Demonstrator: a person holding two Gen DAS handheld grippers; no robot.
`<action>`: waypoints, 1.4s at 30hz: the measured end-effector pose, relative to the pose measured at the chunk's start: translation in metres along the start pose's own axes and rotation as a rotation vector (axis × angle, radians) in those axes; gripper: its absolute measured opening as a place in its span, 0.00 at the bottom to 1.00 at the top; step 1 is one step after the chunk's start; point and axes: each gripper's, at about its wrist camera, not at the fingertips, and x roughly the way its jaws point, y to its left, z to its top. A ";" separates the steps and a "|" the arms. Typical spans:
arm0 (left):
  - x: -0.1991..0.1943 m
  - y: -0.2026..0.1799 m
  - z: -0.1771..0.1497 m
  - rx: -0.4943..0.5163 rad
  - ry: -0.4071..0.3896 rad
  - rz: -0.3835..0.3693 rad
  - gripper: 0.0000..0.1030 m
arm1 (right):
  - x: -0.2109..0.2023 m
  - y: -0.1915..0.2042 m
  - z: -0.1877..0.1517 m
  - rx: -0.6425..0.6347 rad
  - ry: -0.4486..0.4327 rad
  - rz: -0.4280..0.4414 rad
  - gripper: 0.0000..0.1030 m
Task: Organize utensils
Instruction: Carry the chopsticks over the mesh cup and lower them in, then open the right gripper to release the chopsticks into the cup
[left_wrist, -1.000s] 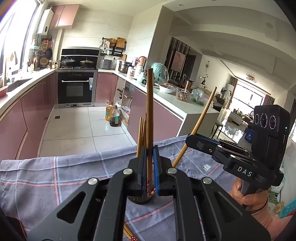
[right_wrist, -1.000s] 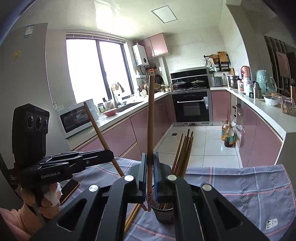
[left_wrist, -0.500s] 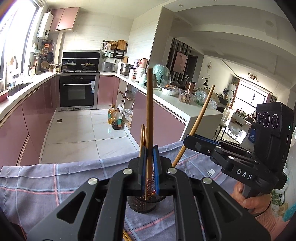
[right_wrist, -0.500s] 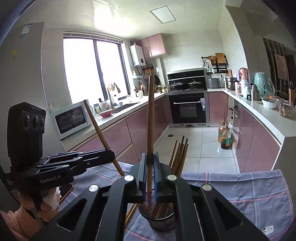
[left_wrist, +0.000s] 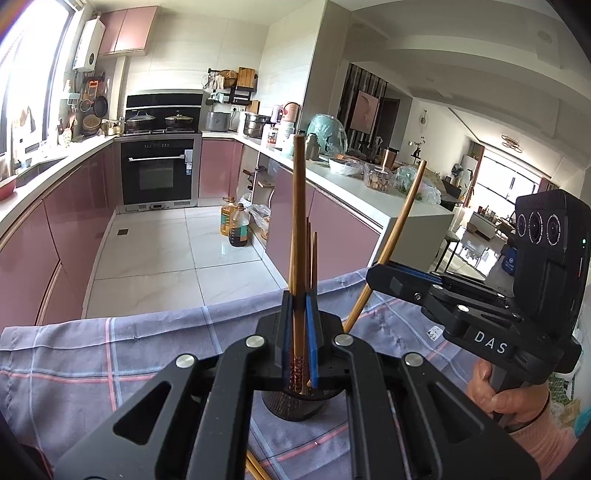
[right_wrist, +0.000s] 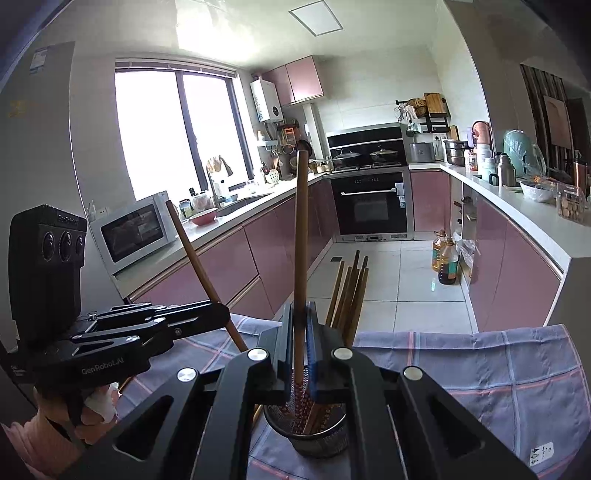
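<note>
A: Between the blue pads of the left hand-held gripper (left_wrist: 298, 314), in the left wrist view, stands one chopstick (left_wrist: 298, 206), nearly upright, the jaws closed tight on it. Its patterned lower end hangs just over the mouth of the dark mesh holder (left_wrist: 295, 404), which sits directly below and in front of the fingertips on the checked cloth (left_wrist: 110, 354).

B: And the others?

A: A few more chopsticks (left_wrist: 312, 258) stand in the holder just behind the held one. To the right of this gripper is the right hand-held gripper (left_wrist: 373, 275), clamped on a second chopstick (left_wrist: 397, 236) that leans up and to the right (a hand (left_wrist: 506, 391) in a pink sleeve grips its handle). Below the left gripper's frame, loose chopstick ends (left_wrist: 255, 467) lie on the cloth.

B: The right wrist view?

A: Much the same from the other side. The right hand-held gripper (right_wrist: 299, 325) is closed on its chopstick (right_wrist: 300, 240), upright, patterned tip down inside the mesh holder (right_wrist: 314, 432) right beneath the jaws. The bundle of chopsticks (right_wrist: 349, 291) leans just right of it. To the left, the left hand-held gripper (right_wrist: 221, 314) pinches its chopstick (right_wrist: 195, 258), tilted up and left. The cloth (right_wrist: 498, 369) covers the bench on both sides of the holder.
</note>
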 end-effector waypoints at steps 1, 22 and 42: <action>0.001 -0.001 0.001 0.001 0.003 0.002 0.07 | 0.001 0.000 -0.001 0.001 0.004 0.000 0.05; 0.015 -0.005 0.000 0.007 0.057 0.012 0.07 | 0.014 -0.004 -0.013 0.019 0.055 -0.011 0.05; 0.041 0.001 -0.005 0.017 0.163 -0.018 0.07 | 0.041 -0.020 -0.026 0.054 0.127 -0.026 0.06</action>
